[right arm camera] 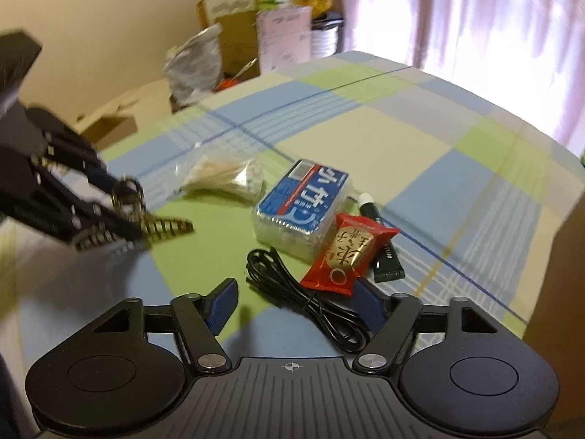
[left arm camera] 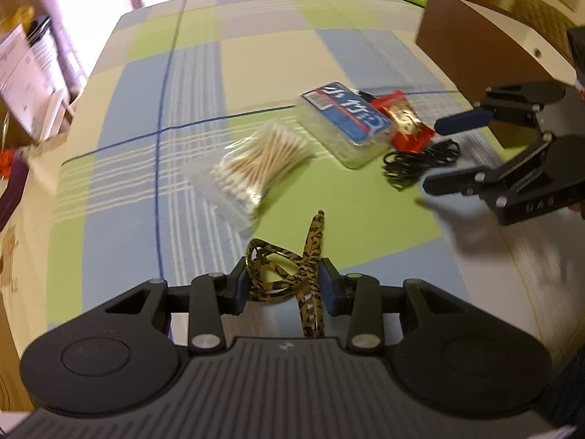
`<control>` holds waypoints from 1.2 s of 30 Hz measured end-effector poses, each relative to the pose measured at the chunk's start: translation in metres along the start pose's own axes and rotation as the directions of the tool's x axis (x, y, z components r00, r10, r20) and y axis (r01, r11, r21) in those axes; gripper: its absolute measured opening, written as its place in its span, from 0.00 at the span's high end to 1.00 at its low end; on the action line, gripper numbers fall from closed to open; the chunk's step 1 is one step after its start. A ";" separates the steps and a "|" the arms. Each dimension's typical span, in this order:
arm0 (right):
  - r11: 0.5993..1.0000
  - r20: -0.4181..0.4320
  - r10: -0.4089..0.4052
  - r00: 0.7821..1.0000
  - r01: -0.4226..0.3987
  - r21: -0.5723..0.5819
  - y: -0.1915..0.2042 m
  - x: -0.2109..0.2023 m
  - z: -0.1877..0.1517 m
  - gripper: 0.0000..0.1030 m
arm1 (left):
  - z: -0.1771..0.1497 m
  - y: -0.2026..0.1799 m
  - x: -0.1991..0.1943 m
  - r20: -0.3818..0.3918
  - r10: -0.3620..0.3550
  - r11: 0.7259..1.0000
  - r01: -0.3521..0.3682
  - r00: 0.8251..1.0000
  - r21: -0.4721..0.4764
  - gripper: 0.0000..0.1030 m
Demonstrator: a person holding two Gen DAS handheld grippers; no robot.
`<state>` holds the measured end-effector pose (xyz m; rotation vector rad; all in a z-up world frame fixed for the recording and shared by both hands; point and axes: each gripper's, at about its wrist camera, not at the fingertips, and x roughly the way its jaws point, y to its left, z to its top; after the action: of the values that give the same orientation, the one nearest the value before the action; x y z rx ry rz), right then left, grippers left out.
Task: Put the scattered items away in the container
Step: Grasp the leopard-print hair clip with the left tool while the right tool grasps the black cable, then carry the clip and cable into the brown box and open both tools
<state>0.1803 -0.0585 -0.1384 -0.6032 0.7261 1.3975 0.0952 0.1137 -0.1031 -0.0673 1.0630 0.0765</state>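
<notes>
Left gripper clamps a tiger-striped hair clip above the checked tablecloth.

The clip sits pinched between the blue pads, its toothed end sticking out past the fingers. The right gripper hangs with its jaws spread wide and empty over a coiled black cable. Touching the cable lies a red snack packet, leaning on a clear box with a blue label; a dark tube lies just behind. A bag of cotton swabs lies beside the box. A brown box stands at the table's far right corner.
</notes>
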 end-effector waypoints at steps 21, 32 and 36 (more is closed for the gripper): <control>0.980 -0.126 -0.031 0.992 0.055 0.191 0.011 -0.012 -0.015 0.84 | 0.013 -0.045 0.000 -0.073 0.040 0.999 -0.041 0.997 -0.015 0.68; 0.898 -0.093 0.075 0.993 -0.027 0.440 -0.008 -0.065 -0.034 0.84 | 0.026 -0.074 -0.023 -0.025 0.044 0.999 -0.044 0.999 0.021 0.68; 0.895 -0.083 0.040 0.996 0.002 0.447 -0.009 -0.091 -0.030 0.84 | 0.036 -0.089 -0.035 0.015 0.023 0.999 -0.023 1.000 0.039 0.68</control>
<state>0.1842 -0.1412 -0.0892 -0.2954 1.0904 1.1694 0.1179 0.0273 -0.0535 -0.0190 1.0504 0.0767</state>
